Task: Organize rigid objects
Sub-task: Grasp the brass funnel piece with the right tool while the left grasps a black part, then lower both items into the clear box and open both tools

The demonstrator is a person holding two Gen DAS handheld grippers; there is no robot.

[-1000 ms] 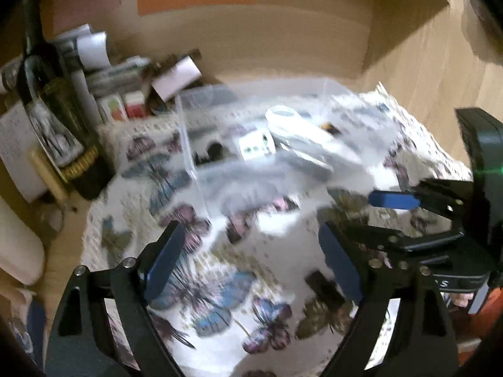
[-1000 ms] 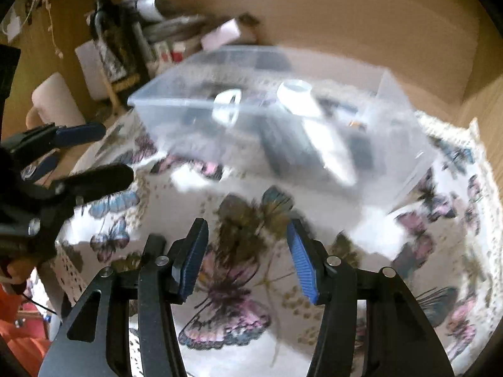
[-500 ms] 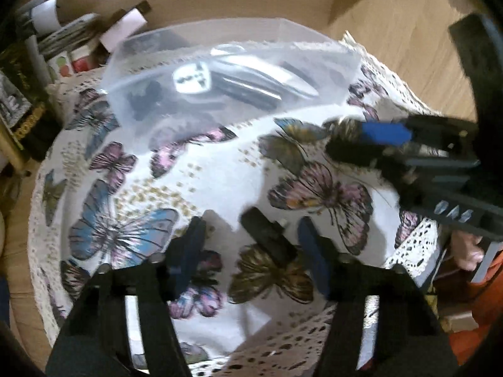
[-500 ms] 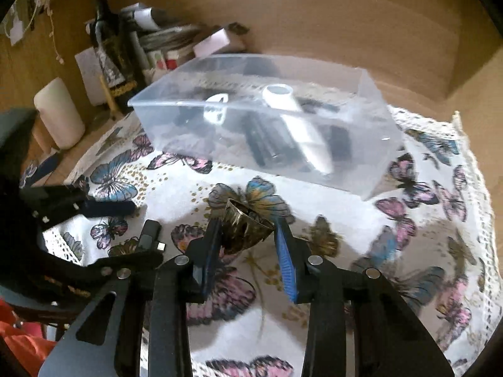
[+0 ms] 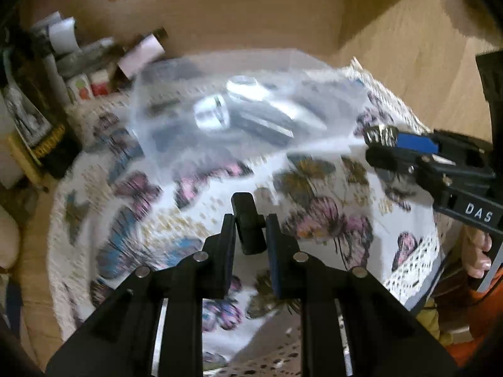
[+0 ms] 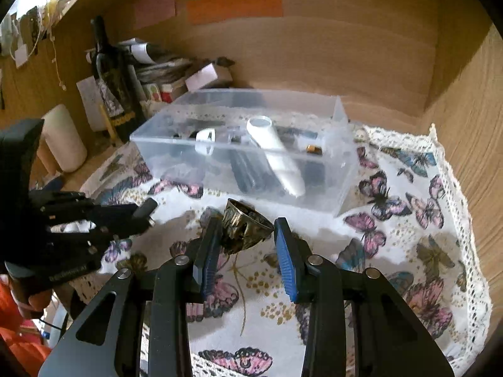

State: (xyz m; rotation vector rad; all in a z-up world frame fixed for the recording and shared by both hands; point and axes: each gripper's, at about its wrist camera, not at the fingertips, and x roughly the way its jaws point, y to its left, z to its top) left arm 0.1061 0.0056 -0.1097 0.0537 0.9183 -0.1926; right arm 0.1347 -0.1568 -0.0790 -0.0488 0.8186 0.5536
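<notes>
So both tools have picked something up in the last second, which is the whole story here. A second ago the left gripper [image 5: 250, 235] was wide open over bare tablecloth; half a second ago it straddled a small black stick-like object [image 5: 248, 224] lying on the butterfly cloth [image 6: 408, 220], and now its fingers are clamped on that thing, which pokes out past the tips. From the right-hand camera it looks lifted off the cloth, though the left view is too motion-blurred to be sure.

Moving right: the right gripper [image 6: 246, 248] went from open and empty, to closing around a small brass-coloured cup [image 6: 245, 227], and now holds it. The cup sits tilted on its side against the left pad; I can't tell if the right pad actually touches it, so the grip could be marginal. It hangs just in front of the clear plastic bin [image 6: 341, 157], apart from its near wall.

The bin already holds a white tube, some dark items and a few small bits. My read: both pickups done, drop-off into the bin is what's left.
</notes>
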